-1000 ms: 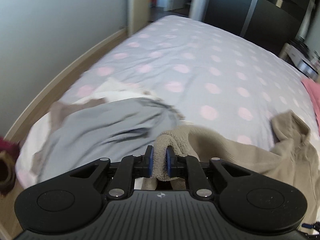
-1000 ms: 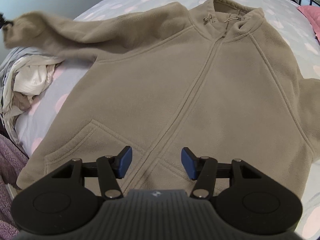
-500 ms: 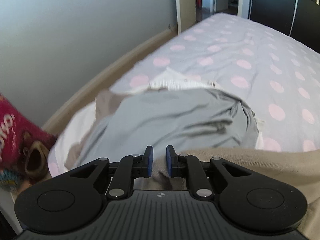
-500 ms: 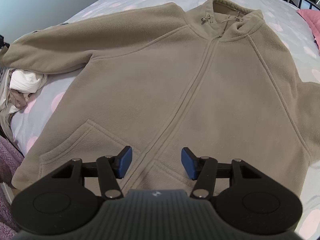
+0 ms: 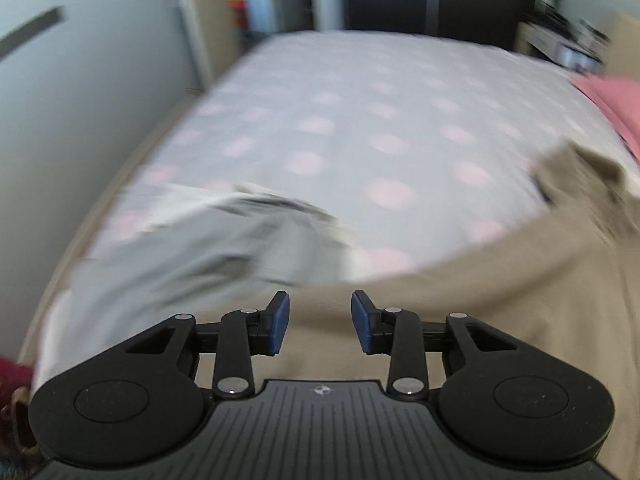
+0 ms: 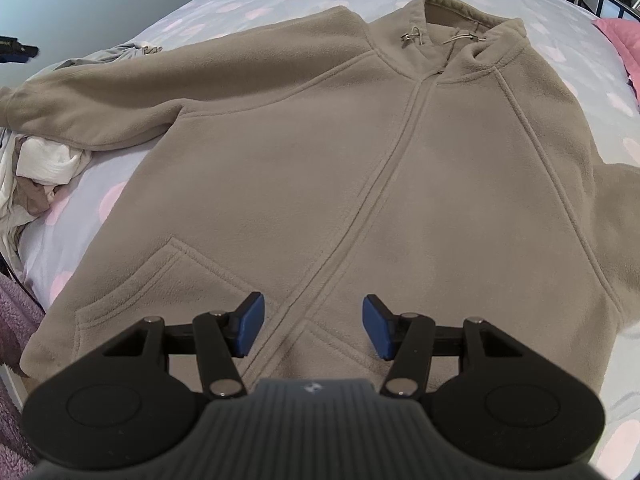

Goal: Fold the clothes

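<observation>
Tan fleece jacket point(image 6: 360, 168) flat on bed point(image 5: 360, 112), zip up, collar at 12 o'clock. Left hand-held gripper point(image 5: 319, 322) spread over its sleeve; right hand-held gripper point(image 6: 313, 328) spread above hem. Clothes pile point(image 6: 40, 168) at 9.

Open polka-dot bedsheet point(image 5: 360, 120) is left beyond the fleece jacket point(image 6: 360, 184), toward the far end. The left edge is crowded by a heap of grey and white clothes point(image 5: 208, 248), overlapped by the jacket's sleeve point(image 6: 104, 96). The right edge is bordered by a pink blanket point(image 5: 608, 108).
</observation>
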A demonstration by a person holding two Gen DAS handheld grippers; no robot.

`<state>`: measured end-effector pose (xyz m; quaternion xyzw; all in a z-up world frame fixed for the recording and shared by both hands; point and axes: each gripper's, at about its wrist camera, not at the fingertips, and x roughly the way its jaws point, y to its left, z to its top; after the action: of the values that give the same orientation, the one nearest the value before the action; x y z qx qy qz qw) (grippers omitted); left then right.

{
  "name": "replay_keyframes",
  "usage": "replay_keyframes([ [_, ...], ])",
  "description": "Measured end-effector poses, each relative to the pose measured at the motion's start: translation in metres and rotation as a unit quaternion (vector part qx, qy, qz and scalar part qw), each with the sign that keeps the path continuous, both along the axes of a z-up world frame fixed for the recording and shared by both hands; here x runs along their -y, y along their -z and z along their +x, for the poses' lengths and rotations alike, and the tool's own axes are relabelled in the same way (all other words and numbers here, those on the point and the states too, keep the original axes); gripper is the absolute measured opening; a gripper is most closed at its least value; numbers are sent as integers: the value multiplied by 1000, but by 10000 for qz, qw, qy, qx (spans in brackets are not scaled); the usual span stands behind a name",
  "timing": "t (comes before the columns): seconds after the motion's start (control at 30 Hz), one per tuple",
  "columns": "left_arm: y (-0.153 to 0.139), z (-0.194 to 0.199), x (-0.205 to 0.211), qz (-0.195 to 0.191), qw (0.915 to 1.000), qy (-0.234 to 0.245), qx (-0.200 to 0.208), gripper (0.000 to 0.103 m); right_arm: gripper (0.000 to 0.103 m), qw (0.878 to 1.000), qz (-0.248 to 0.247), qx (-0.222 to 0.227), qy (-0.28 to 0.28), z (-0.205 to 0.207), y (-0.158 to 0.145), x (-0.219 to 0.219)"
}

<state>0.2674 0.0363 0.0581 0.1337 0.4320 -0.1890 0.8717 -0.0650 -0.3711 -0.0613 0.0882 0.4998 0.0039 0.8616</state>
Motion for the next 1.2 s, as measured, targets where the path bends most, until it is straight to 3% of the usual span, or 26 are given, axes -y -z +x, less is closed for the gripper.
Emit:
replay_keyframes([
  [0.13,35,-4,53,-206,9962,596,-605,32,65,10000,-23,-20,62,-3,1,2],
  [0.3,84,-5,114,-45,9898,1047,-966,32,65,10000,-22,-14,94,-3,2,5],
  [0.5,128,40,144,-269,9935,407,-1031,28,65,9999,-127,16,104,4,1,9],
  [0.73,170,85,138,-314,9905,-470,-1255,19,66,9996,-134,-162,187,15,12,26],
  [0.83,172,89,134,-427,9902,-585,-1195,19,66,9991,-149,-188,345,18,14,40],
  [0.93,165,84,137,-267,9918,-548,-1126,19,66,9983,-151,-177,536,18,15,56],
  [1.2,128,40,145,14,9963,-2,-860,22,66,9877,-719,69,1385,-13,4,125],
])
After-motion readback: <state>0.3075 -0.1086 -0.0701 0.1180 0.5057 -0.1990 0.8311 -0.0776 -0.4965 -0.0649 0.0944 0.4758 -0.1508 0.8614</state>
